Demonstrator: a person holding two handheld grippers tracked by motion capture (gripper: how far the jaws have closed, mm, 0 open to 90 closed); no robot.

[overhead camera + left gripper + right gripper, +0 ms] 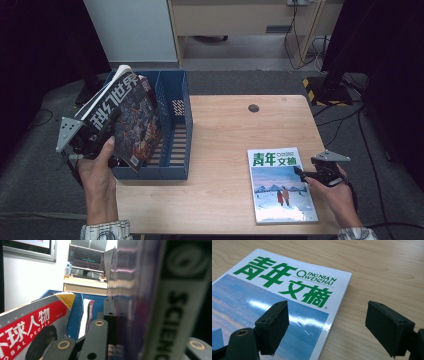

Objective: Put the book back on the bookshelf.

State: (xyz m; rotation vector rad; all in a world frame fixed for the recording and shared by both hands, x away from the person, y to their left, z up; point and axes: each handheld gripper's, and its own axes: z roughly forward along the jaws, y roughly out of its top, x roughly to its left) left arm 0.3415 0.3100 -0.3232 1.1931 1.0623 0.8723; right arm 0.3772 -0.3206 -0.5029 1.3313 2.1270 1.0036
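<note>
My left gripper (115,158) is shut on the lower edge of a dark magazine (129,112) with white Chinese title letters. It holds the magazine tilted over the left part of the blue file rack (186,102). In the left gripper view that magazine (150,302) stands edge-on between the jaws of my left gripper (125,325), with "SCIENCE" on it. A red-covered magazine (32,325) leans in the blue rack (75,315). A magazine with a green title (280,185) lies flat at the table's right front. My right gripper (301,173) is open at its right edge. My right gripper (328,313) has one jaw over the cover (287,290) and the other over bare wood.
The wooden table (225,130) has a round cable hole (253,107) at the back. The rack's right compartments show a slatted floor (175,145). Beyond the rack stand a desk with a monitor (86,258) and a white wall.
</note>
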